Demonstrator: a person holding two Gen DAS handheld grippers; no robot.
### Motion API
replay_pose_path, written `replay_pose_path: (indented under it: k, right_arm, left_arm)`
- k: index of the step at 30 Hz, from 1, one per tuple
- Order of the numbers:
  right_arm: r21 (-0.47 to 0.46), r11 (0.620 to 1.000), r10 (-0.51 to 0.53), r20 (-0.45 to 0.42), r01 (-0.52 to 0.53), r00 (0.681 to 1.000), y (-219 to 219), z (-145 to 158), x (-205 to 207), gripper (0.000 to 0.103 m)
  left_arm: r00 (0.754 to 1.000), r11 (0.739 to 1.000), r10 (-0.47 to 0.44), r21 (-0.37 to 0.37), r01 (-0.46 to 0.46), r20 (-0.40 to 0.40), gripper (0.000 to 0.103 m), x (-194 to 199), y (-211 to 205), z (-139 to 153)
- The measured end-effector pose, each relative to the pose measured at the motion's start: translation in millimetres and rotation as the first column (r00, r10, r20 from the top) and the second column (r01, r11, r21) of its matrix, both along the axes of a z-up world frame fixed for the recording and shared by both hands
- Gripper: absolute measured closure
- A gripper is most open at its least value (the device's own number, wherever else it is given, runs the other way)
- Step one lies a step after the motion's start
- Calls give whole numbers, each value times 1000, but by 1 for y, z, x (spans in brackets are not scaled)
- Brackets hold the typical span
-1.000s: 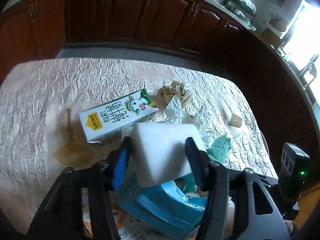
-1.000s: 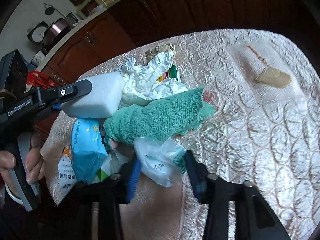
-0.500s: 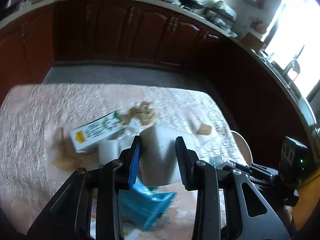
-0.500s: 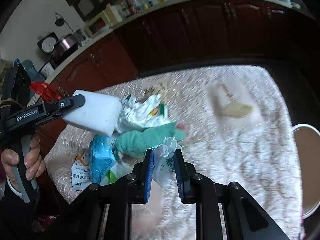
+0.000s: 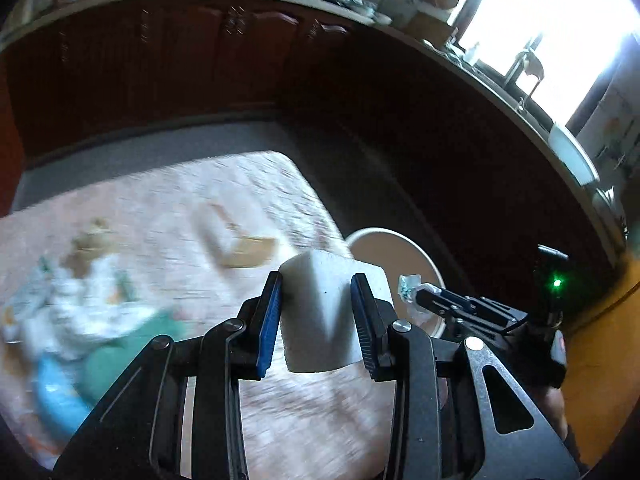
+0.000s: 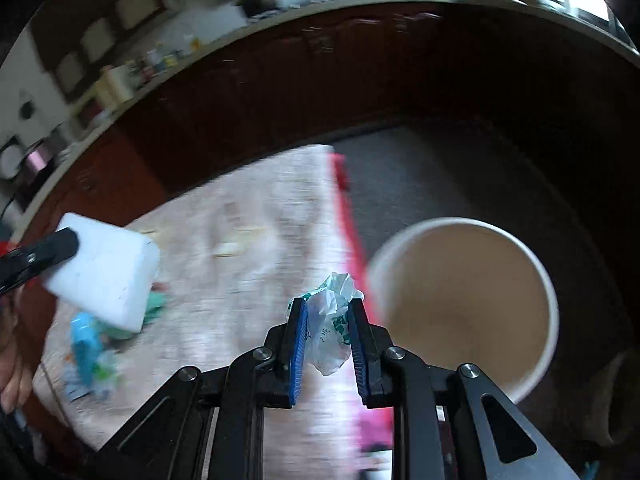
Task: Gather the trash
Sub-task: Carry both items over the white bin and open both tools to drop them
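Note:
My left gripper point(image 5: 316, 292) is shut on a white foam block point(image 5: 326, 312) and holds it above the table's right edge; the block also shows in the right wrist view point(image 6: 106, 276). My right gripper point(image 6: 327, 312) is shut on a crumpled white-and-green plastic bag point(image 6: 330, 320) beside the table edge, next to a round white bin point(image 6: 468, 304) on the floor. The bin's rim shows behind the foam block in the left wrist view point(image 5: 404, 242). The right gripper with the bag point(image 5: 408, 284) is at the right there.
A blurred pile of trash lies on the beige tablecloth point(image 5: 160, 216): white paper point(image 5: 84, 304), a green cloth point(image 5: 132, 340), a blue packet point(image 5: 56, 396) and a brown scrap point(image 5: 248, 250). Dark wooden cabinets point(image 5: 200, 56) ring the room beyond grey floor.
Both grippers have lifted and swung right, away from the trash pile toward the bin. The right gripper closed on the plastic bag and carried it off the table.

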State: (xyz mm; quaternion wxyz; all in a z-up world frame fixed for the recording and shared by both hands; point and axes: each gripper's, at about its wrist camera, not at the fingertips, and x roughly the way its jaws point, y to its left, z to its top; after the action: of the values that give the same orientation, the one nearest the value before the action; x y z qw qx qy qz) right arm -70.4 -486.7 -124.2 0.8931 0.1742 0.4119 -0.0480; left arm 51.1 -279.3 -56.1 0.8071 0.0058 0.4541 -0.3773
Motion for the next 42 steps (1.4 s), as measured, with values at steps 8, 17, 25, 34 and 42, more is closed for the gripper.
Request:
replay_pose_path:
  k: [8,17,25,34,42]
  right_arm:
    - [-3,989,-149,-113,149,982,-68,-44,-10,83]
    - [29,975,-208,-198,218,958,-99,-84,-15,81]
    - [49,965,-240,-216,256,946,-108,-102,-13,54]
    - [56,951,-285,-210,303,935,-108,-99,-27,32]
    - [58,943,-311,-189,327,931,-98,-83,-32,32]
  left_arm:
    - [998,999,-30,32,32,-62,71,1,-99,-53]
    - [993,993,-61,92,70,-98,66,-5,-145,-92]
    - [989,990,-74,106,88,-128,50,-6,-151,-101]
    - [991,994,-68,81,78,-112,50,-14,-124,-87]
    - [1000,995,-25,97,27,-17,50,-17,-92,-69]
